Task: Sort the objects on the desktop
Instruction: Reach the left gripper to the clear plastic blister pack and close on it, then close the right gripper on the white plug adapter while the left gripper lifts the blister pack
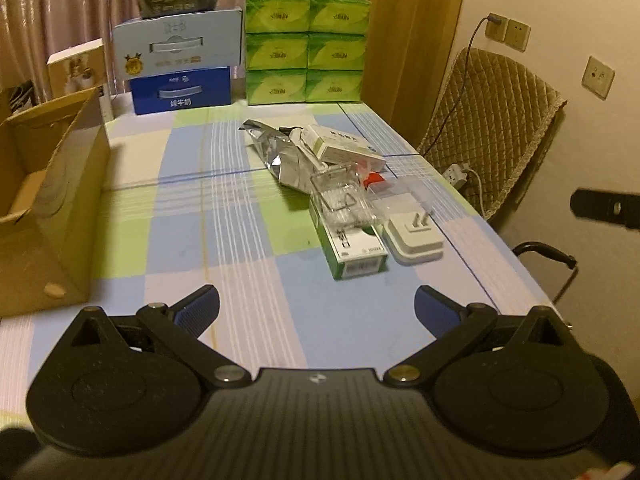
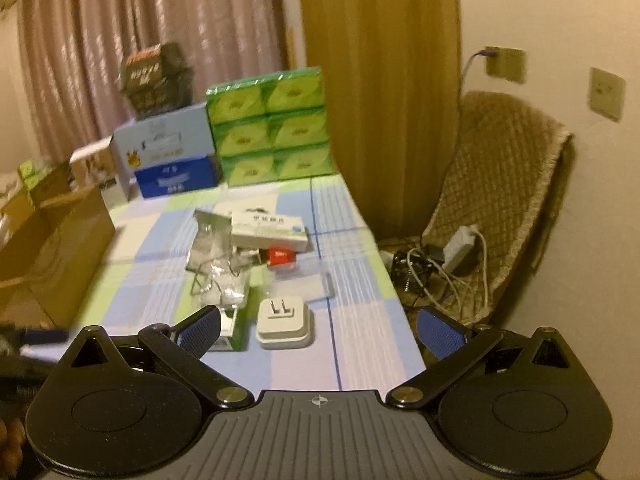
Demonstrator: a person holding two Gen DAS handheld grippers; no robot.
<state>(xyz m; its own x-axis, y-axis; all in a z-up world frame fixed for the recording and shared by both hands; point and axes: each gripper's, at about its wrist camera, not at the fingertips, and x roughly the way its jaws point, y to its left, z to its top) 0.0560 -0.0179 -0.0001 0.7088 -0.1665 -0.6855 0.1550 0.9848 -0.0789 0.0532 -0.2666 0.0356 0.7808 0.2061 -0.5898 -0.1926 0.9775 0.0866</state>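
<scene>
A small heap lies on the checked tablecloth: a white plug adapter, a green and white box, a clear plastic case on top of it, a silver foil bag, a white and green carton and a small red item. My left gripper hovers open in front of the heap, nothing between its fingers. My right gripper is open too, just short of the adapter and above the table's near right side.
An open cardboard box stands at the left. Blue cartons and stacked green tissue packs line the far edge. A padded chair with cables sits right of the table.
</scene>
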